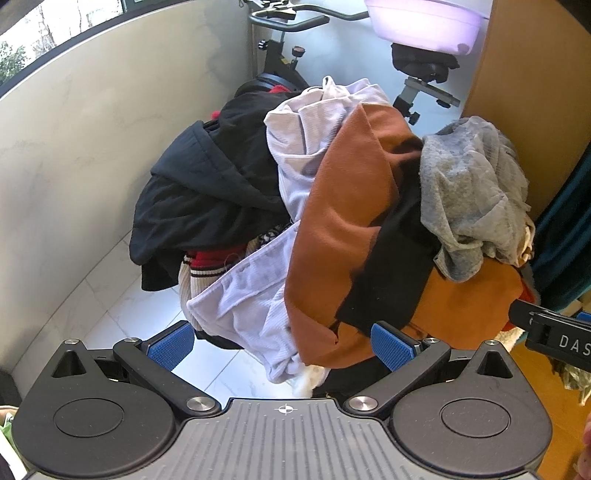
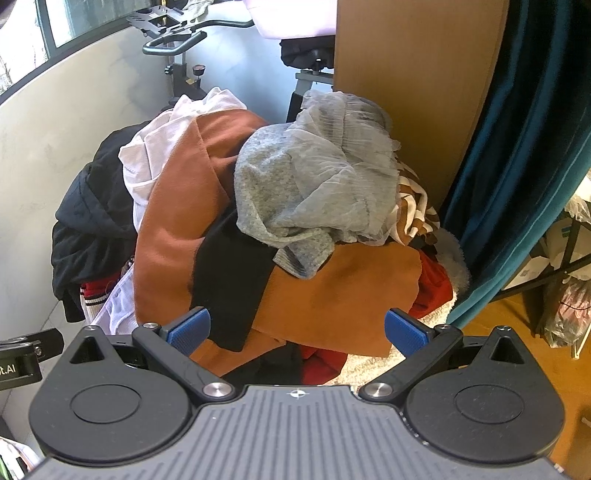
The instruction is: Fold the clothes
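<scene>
Clothes (image 2: 258, 229) sat heaped, an orange garment (image 1: 343, 229) draped on top. Left gripper (image 1: 282, 341) and right gripper (image 2: 297, 328) both gaped wide, holding nothing.

This is a room in a home, used partly for storage and exercise. An exercise bike (image 1: 280, 55) stands by a pale wall (image 1: 74, 147) under a window (image 2: 74, 22), on a light tiled floor (image 1: 122, 310). A heap of mixed clothes (image 2: 295, 221) is piled in front of it. A wooden panel (image 2: 413, 92), seemingly a wardrobe side, rises beside the heap, with a teal curtain (image 2: 524, 166) next to it. Farther right, over a wood floor (image 2: 509, 317), stuffed bags (image 2: 569, 302) sit around a dark rack.
</scene>
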